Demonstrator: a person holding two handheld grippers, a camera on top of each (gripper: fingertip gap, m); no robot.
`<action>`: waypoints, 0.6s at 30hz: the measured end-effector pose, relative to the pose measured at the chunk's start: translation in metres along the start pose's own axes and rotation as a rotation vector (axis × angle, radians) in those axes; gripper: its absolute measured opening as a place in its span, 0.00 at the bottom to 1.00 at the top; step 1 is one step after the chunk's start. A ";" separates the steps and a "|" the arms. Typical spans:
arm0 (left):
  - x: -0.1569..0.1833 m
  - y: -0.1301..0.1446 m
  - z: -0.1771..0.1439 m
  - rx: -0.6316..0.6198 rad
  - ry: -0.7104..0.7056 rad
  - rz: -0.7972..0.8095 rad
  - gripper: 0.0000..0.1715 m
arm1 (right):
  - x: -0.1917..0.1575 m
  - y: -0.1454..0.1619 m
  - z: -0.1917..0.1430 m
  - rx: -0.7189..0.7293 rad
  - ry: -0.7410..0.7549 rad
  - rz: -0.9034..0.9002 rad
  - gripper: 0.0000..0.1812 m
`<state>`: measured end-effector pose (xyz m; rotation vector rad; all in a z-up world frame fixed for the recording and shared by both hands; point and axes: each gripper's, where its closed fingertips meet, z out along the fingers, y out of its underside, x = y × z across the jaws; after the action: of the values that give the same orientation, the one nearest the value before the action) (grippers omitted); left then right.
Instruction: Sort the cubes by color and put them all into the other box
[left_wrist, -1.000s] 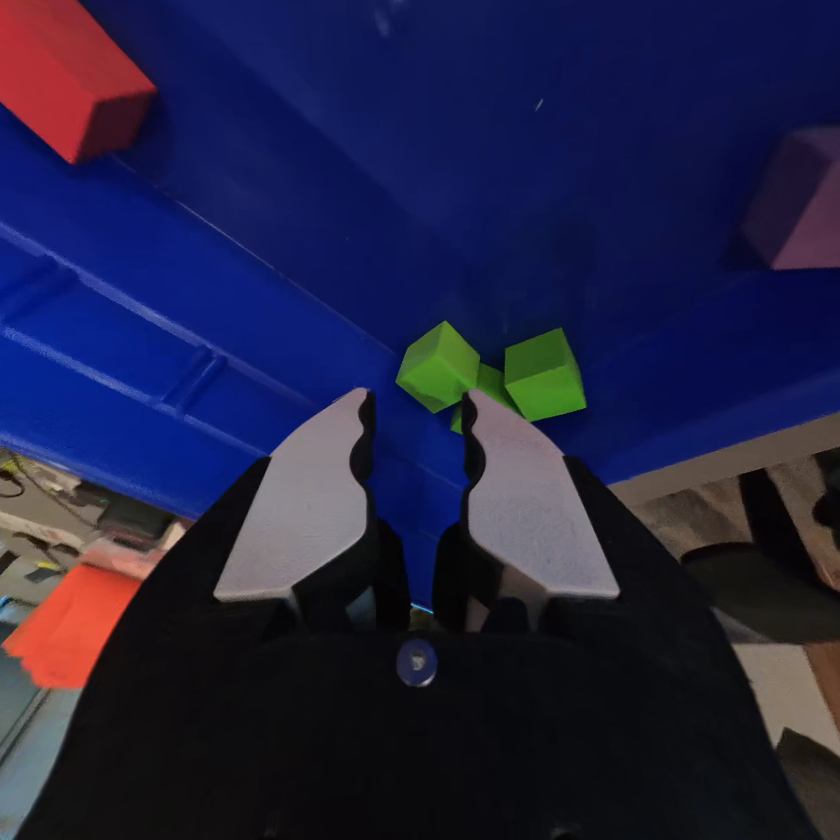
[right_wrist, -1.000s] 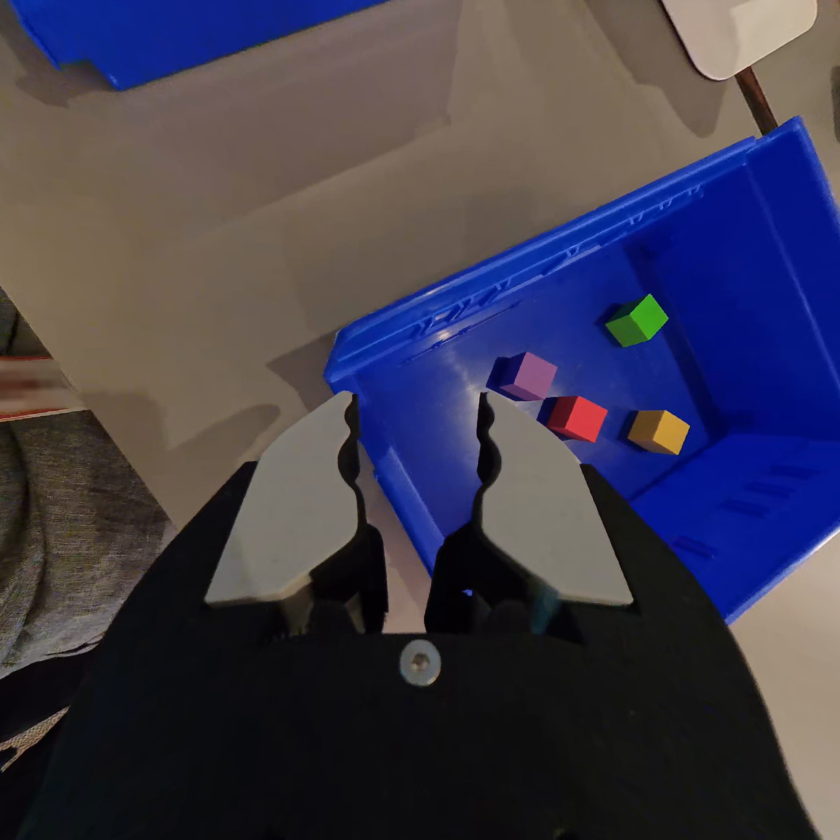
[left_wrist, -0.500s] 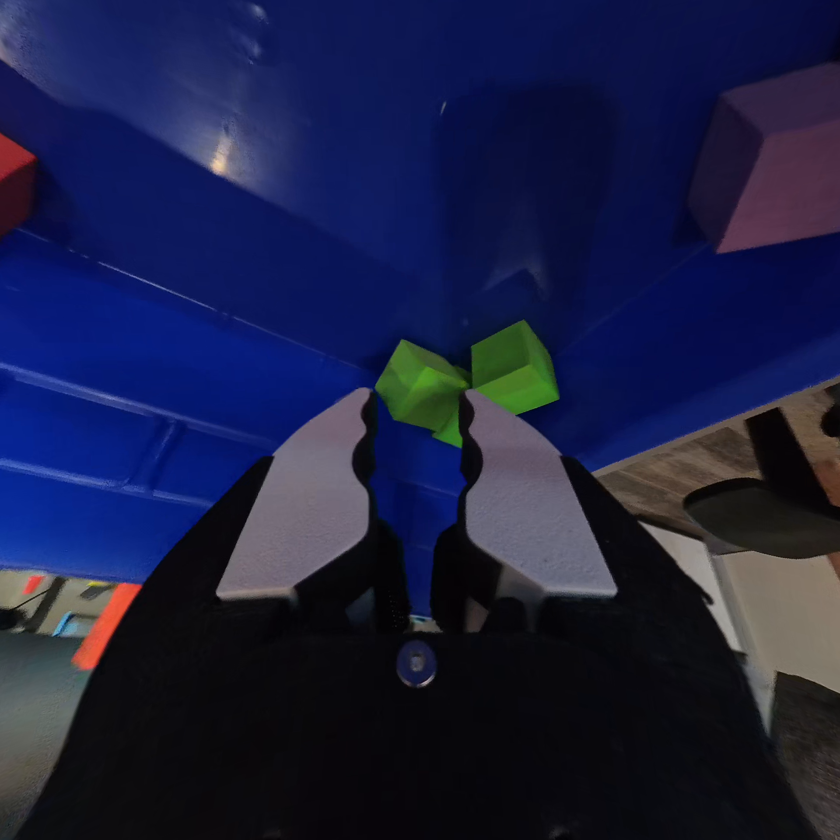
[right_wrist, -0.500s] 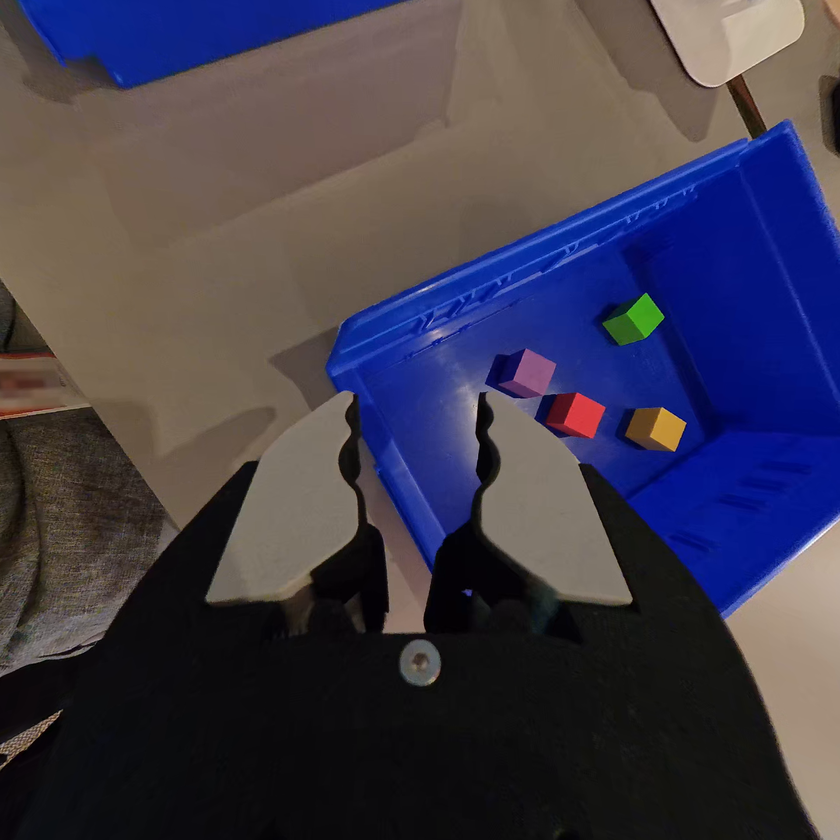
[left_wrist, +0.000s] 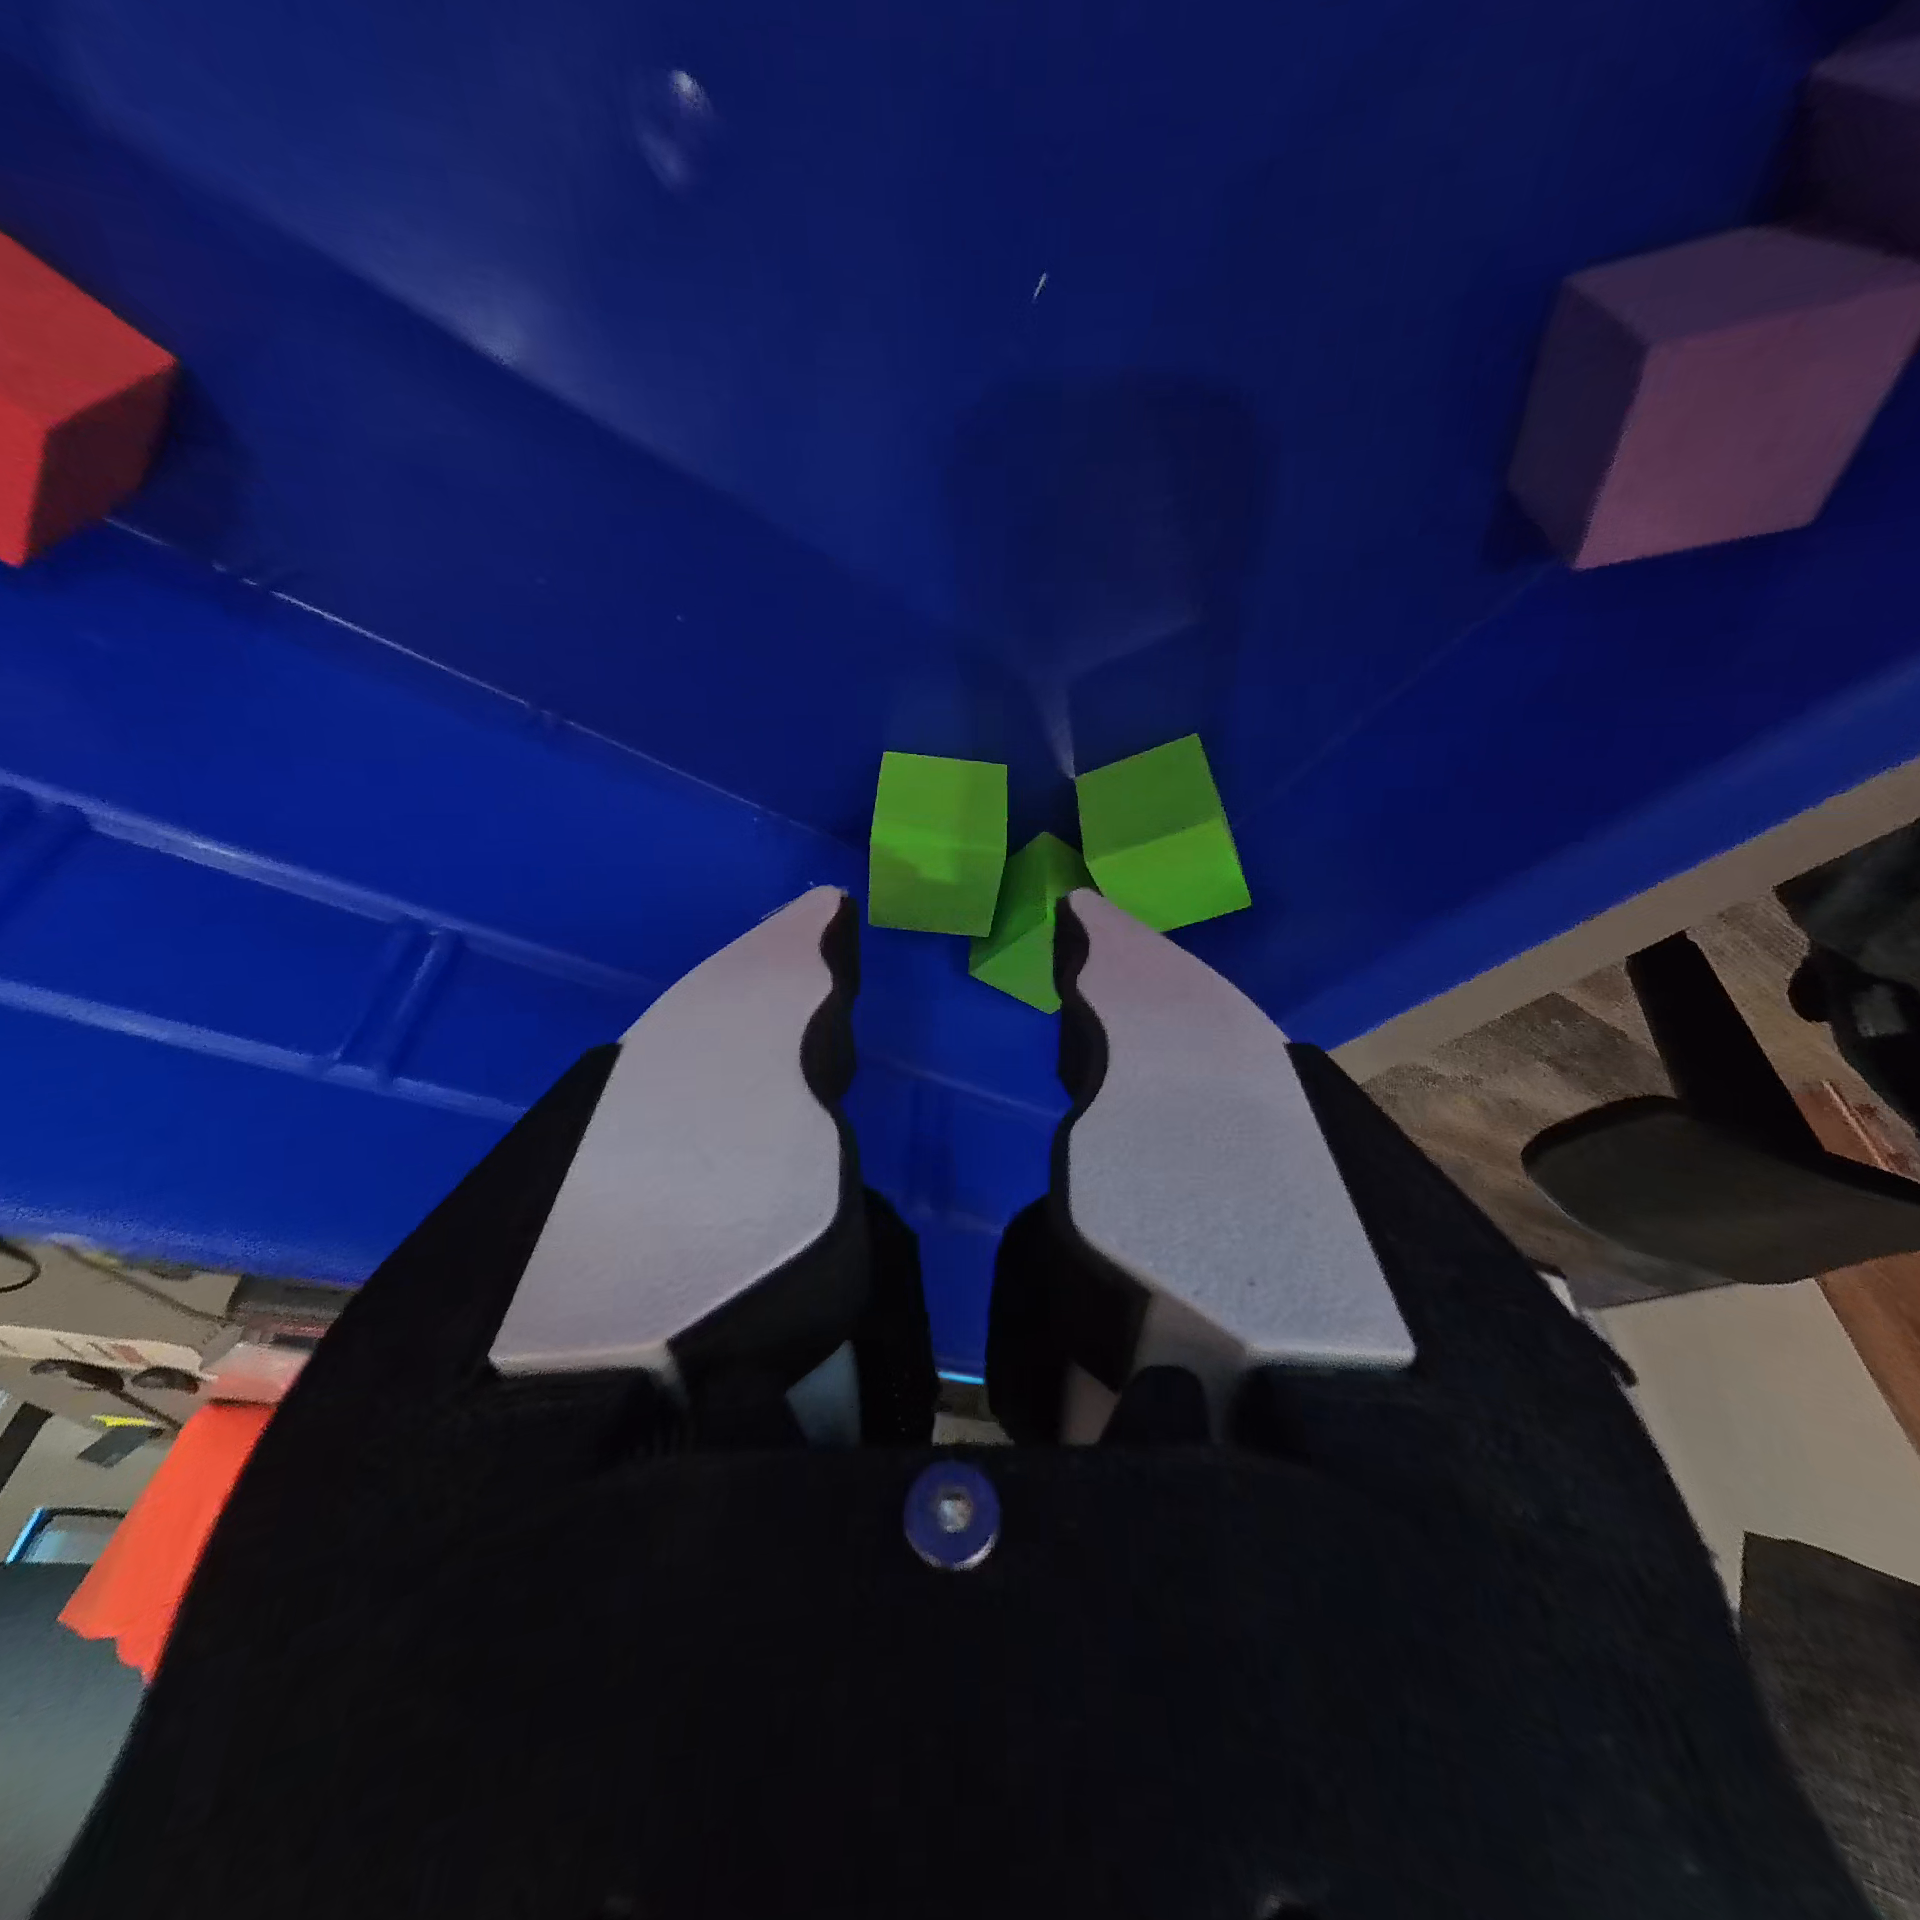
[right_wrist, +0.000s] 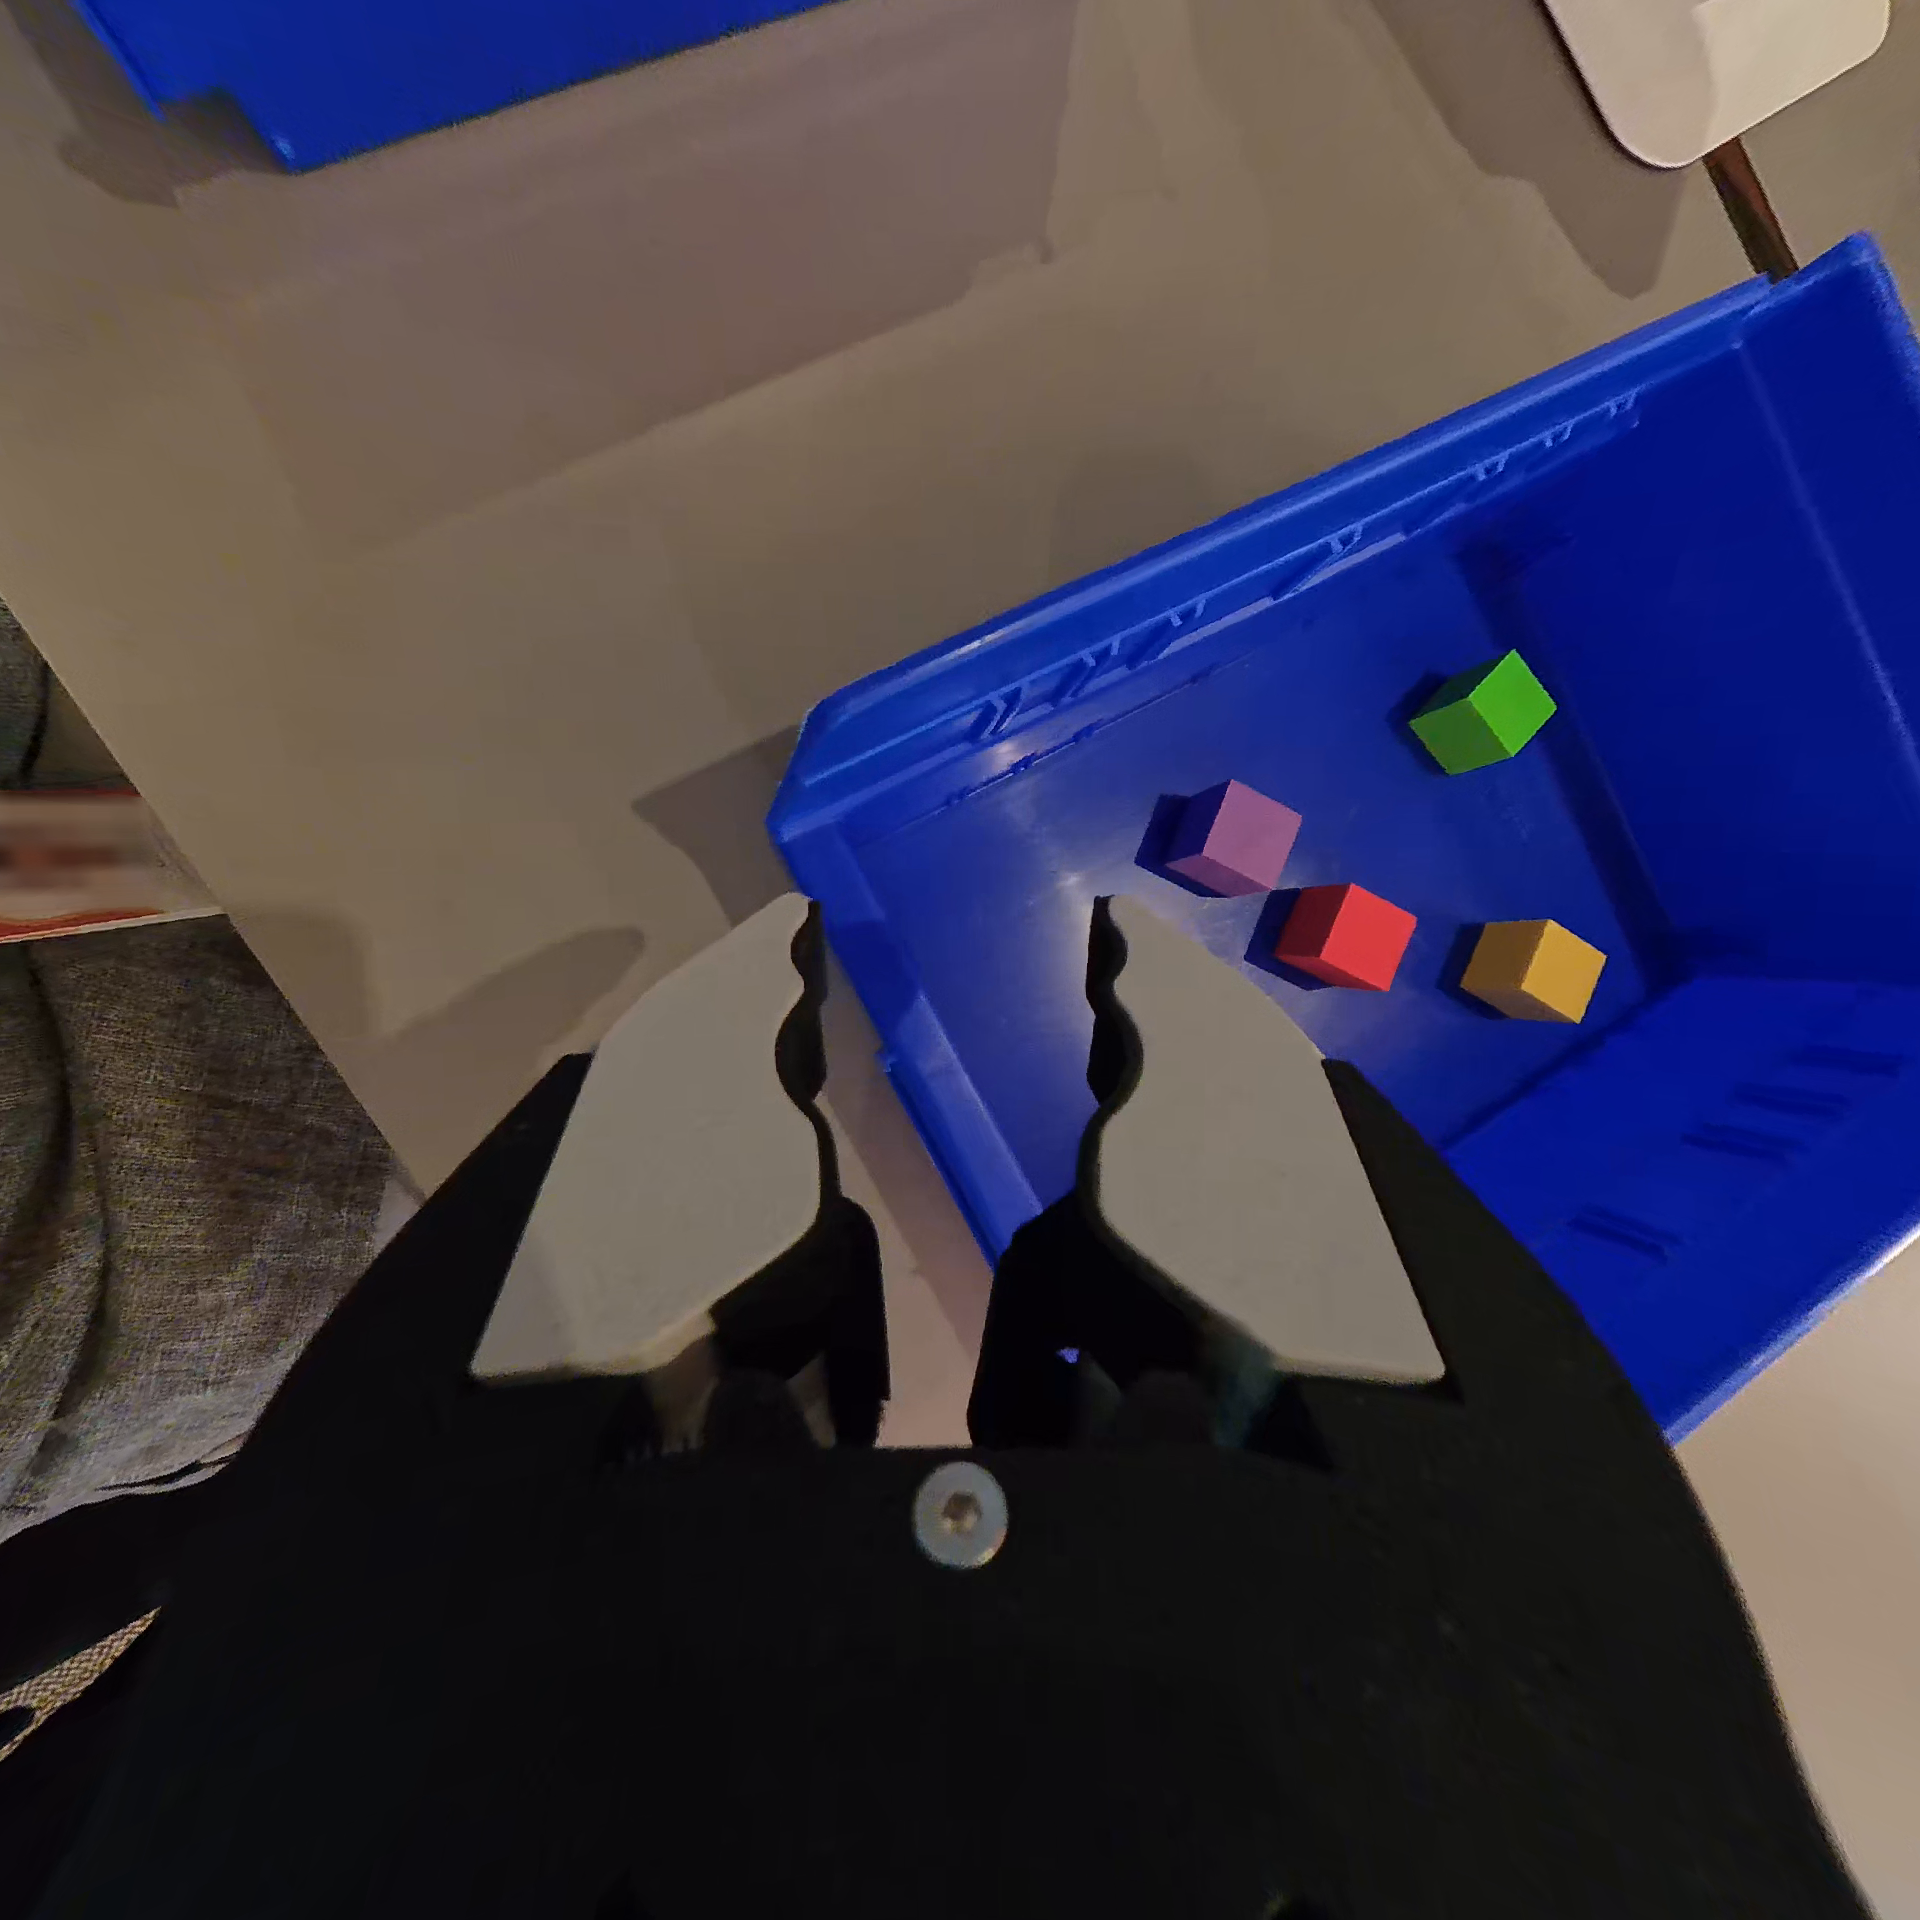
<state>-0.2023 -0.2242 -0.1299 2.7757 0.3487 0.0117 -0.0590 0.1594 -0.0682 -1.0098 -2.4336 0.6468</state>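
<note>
your left gripper — jaws parted, nothing between them, tips just short of a green cube in the corner of a blue bin; its glossy walls mirror the cube, so the count is unclear. red cube and purple cube cut off at the edges. your right gripper — jaws apart, empty, straddling the second blue bin's wall.
</note>
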 end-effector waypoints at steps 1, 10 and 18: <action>0.000 0.000 0.003 -0.003 0.006 -0.007 0.22 | 0.000 0.000 0.000 0.001 0.001 -0.001 0.27; -0.008 -0.001 0.019 0.019 -0.017 -0.033 0.16 | 0.000 0.001 -0.006 0.009 0.011 -0.007 0.26; 0.009 -0.034 -0.034 0.420 0.209 -0.122 0.16 | -0.014 -0.017 -0.003 0.085 0.000 -0.048 0.25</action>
<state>-0.2036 -0.1794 -0.1094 3.1691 0.6388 0.2240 -0.0573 0.1389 -0.0590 -0.9146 -2.4014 0.7271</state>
